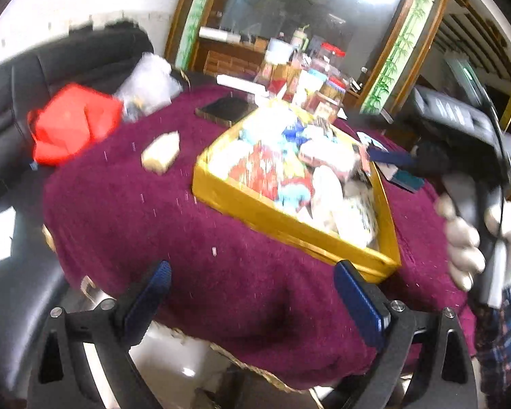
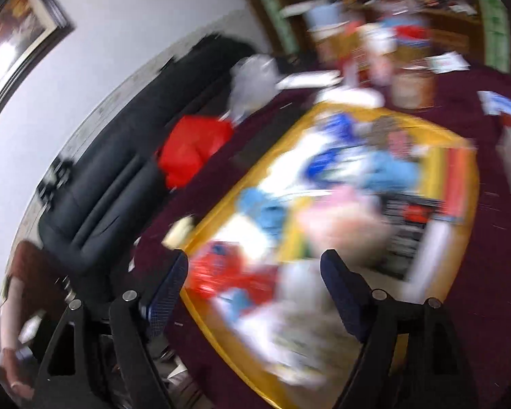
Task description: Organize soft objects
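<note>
In the left wrist view the left gripper point(image 1: 252, 293) hangs above the near edge of the maroon-covered tabletop point(image 1: 153, 211), its jaws spread wide with nothing between them. At the right edge of that frame a white-gloved hand point(image 1: 473, 238) grips the handle of the right gripper point(image 2: 255, 272), whose jaws are likewise apart and empty above the yellow box point(image 1: 289, 221). The soft packets point(image 1: 289, 167) lie heaped inside the box, mid-frame, beyond the left jaws and directly under the right ones. A pale block point(image 1: 160, 152) sits on the cloth left of the box. Blur leaves all print unreadable.
</note>
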